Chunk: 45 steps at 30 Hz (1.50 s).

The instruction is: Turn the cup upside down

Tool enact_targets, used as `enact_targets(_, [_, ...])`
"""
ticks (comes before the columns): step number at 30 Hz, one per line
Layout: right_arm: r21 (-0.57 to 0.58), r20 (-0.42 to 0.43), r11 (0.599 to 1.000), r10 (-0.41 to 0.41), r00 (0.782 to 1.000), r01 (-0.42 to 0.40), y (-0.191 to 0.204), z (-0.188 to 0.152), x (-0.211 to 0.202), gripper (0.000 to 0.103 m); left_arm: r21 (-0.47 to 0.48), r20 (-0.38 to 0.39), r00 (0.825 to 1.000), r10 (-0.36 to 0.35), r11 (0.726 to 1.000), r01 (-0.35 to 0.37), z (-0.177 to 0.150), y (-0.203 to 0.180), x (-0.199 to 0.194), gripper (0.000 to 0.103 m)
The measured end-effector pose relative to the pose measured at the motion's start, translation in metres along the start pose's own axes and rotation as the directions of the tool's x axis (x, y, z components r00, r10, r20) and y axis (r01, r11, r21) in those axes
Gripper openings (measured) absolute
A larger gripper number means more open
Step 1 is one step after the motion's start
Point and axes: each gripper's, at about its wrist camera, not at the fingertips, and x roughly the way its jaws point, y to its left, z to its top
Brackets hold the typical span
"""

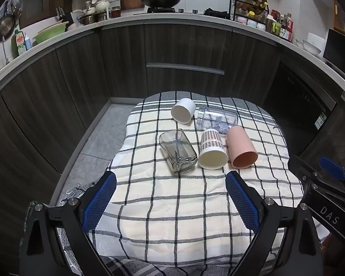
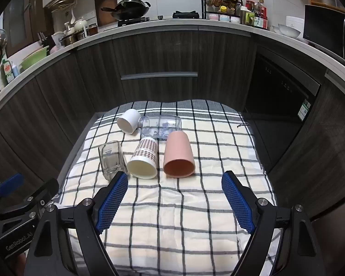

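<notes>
Pink and matte, the nearest right-hand cup (image 2: 178, 158) lay on its side on the checked cloth (image 2: 184, 207), its salmon-coloured mouth turned toward the near edge. Just to its left lay a cup with a brown houndstooth band (image 2: 143, 160), its cream interior also facing near, and left of that a square clear glass tumbler (image 2: 110, 159), likewise tipped over. Farther back lay a plain white cup (image 2: 128, 121) and a clear jar (image 2: 159, 126) with a bluish print, side by side, the jar's end close behind the pink cup. All five sat toward the far half of the cloth. The right gripper (image 2: 175, 184) hovered over the near cloth with its blue-padded fingers spread wide, holding nothing; the left gripper (image 1: 171, 184) did the same, jaws apart and empty, short of the glass and patterned cup.
</notes>
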Motion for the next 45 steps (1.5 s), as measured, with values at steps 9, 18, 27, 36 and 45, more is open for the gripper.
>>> enact_targets(9, [-0.005,-0.006,1.0,-0.006,1.0,0.006,0.0002,0.0,0.0003,0.084,0.003,0.002,1.0,-0.005,1.0,0.005,0.0,-0.001,0.0012,0.097])
enact_targets(18, [-0.005,-0.008,1.0,-0.005,1.0,0.005,0.0003,-0.0003,0.0007,0.084,0.007,-0.005,1.0,-0.005,1.0,0.005,0.0011,-0.0028,0.0018,0.097])
enact_targets(27, [-0.001,-0.012,1.0,-0.003,1.0,0.003,-0.0003,-0.0007,0.0014,0.084,0.016,-0.004,1.0,-0.007,1.0,0.007,-0.003,-0.0021,0.0018,0.097])
enact_targets(36, [0.0,-0.014,1.0,-0.002,1.0,0.002,-0.0005,-0.0006,0.0018,0.084,0.017,-0.006,1.0,-0.009,1.0,0.009,-0.0033,-0.0025,0.0022,0.097])
enact_targets(45, [0.002,-0.015,1.0,-0.003,1.0,0.003,-0.0006,-0.0011,0.0012,0.084,0.024,-0.007,1.0,-0.012,1.0,0.012,-0.0043,-0.0052,0.0015,0.097])
